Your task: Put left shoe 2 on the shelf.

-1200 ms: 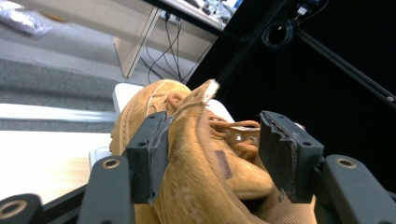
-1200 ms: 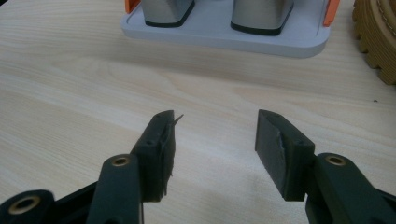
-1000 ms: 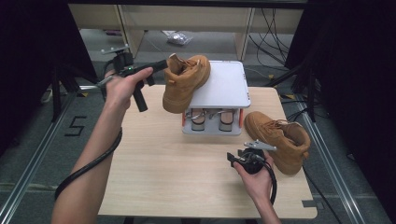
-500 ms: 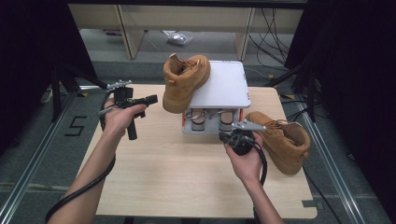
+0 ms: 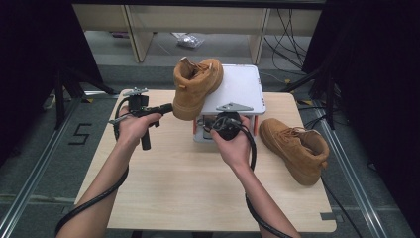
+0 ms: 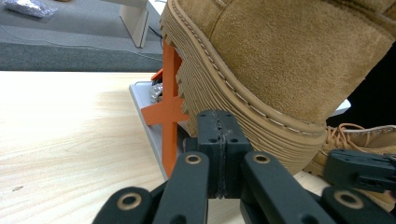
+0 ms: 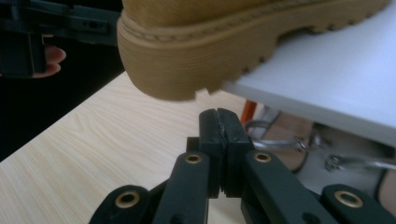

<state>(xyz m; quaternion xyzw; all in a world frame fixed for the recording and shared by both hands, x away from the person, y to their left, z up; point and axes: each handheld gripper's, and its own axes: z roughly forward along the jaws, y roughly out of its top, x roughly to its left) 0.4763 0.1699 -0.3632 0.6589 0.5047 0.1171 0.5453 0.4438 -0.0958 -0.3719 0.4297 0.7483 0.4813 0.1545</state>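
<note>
A: Where is the boot [image 5: 195, 87]?

B: On the white rack [image 5: 239, 89] at twelve o'clock on the table [image 5: 173, 183], heel hanging over the rack's nine o'clock edge.

A: And the tools?

B: The left gripper [image 5: 166, 108] has its jaws pressed together, empty, just beside the heel. The right gripper [image 7: 218, 122] is also closed on nothing, under the heel. A second boot [image 5: 295, 147] lies at three o'clock.

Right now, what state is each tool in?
Left tool: closed, holding nothing, beside the boot.
Right tool: closed, holding nothing.
</note>
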